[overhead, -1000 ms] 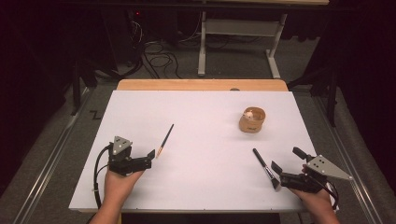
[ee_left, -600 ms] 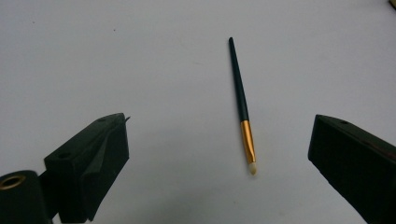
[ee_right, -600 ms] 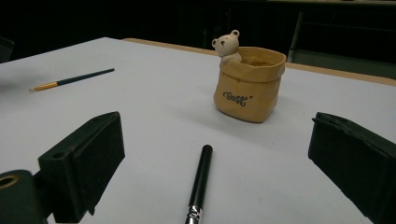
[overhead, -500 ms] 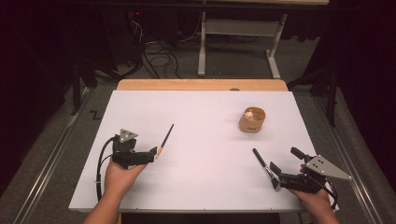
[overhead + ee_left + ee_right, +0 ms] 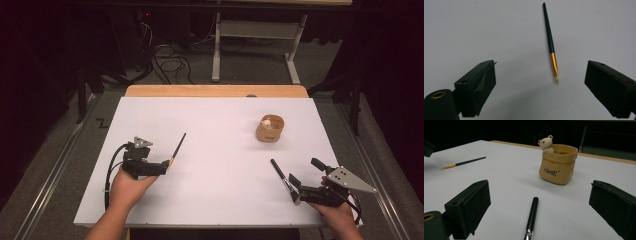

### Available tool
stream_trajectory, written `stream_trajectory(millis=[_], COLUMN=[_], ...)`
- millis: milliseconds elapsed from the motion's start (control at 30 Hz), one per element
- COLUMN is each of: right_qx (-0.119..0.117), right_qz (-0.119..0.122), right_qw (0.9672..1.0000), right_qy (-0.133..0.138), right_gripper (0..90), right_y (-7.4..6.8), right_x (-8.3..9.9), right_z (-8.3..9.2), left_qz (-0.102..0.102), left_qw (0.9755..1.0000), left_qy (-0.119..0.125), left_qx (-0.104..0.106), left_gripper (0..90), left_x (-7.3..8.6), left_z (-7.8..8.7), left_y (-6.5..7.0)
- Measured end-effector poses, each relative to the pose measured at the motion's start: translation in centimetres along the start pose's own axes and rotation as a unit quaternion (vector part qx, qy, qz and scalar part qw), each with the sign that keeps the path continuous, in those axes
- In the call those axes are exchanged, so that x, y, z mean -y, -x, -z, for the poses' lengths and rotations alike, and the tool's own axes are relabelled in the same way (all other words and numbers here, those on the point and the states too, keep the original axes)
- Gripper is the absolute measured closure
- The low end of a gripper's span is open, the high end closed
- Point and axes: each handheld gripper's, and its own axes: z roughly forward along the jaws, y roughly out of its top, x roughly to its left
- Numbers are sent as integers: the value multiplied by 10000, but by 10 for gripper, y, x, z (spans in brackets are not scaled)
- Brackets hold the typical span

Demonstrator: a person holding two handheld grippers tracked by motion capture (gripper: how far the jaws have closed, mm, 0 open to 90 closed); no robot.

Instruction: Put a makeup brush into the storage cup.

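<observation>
Tongs are hovering apart over two brushes on the counter (image 5: 215,210): left tongs (image 5: 541,82), jaws just narrowing, are framing a thin brush (image 5: 550,42) pointing to 12 o'clock; right tongs (image 5: 539,215) are straddling a black brush (image 5: 531,218). Light, stiff, likely rolling; mid-handle looks best.

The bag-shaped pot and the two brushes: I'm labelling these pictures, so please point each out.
Bag-shaped pot (image 5: 558,167), right gripper view, front wall by the lettering.
Gold-banded brush (image 5: 553,63), left gripper view, gold ferrule.
Black-handled brush (image 5: 278,172), high view, mid handle.
</observation>
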Motion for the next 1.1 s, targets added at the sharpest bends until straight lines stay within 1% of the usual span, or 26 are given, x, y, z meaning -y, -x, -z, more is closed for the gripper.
stream_trajectory(millis=[67,100,133,267,333,400,433,467,533,600,667,700,733,767,833,933,967,1033,1100], right_qx=[-4,-3,-8,9,9,7,4,-5,-10,-10,-12,-19,-24,-23,-23,-33,-31,-27,-27], right_qz=[-4,-10,-10,-16,-2,-31,-14,-13,-7,13,21,5,20,13,11,20,19,13,7], right_qw=[10000,10000,10000,10000,10000,10000,10000,10000,10000,10000,10000,10000,10000,10000,10000,10000,10000,10000,10000], right_qy=[-9,-6,8,15,15,-5,-2,-15,-39,-44,-19,-8,7,16,15,18,18,12,14], right_gripper=[42,42,42,42,42,43,42,42,42,42,42,42,42,42,42,42,42,42,43], right_y=[0,-1,-1,0,0,0,0,0,-1,-1,-1,-1,-1,-1,-1,0,0,0,0], right_x=[0,0,0,0,0,1,1,1,2,2,1,1,1,1,1,1,2,2,2], right_z=[0,0,1,1,1,1,1,0,0,0,0,1,1,1,1,1,1,1,1], left_qz=[-59,-35,-70,-160,-113,-107,-151,-159,-238,-247,-252,-245,-232,-240,-210,-270,-229,-307,-349], left_qw=[9999,9999,9998,9989,9983,9971,9960,9956,9946,9936,9917,9908,9892,9884,9870,9859,9858,9834,9824], left_qy=[-81,-103,-144,-415,-544,-727,-847,-901,-995,-1077,-1216,-1291,-1402,-1451,-1541,-1607,-1611,-1730,-1788], left_qx=[19,55,91,132,157,219,222,210,181,215,331,337,360,374,402,390,406,450,419], left_gripper=[110,111,113,118,119,106,104,99,100,106,128,137,143,160,165,193,204,221,203], left_x=[-2,-3,-4,-11,-14,-17,-19,-20,-22,-24,-26,-27,-29,-30,-33,-38,-39,-43,-46], left_z=[1,2,2,1,-2,-4,-6,-7,-10,-12,-14,-16,-18,-18,-20,-23,-23,-27,-30], left_y=[1,1,1,4,5,5,7,8,11,12,13,14,14,13,13,13,13,13,14])
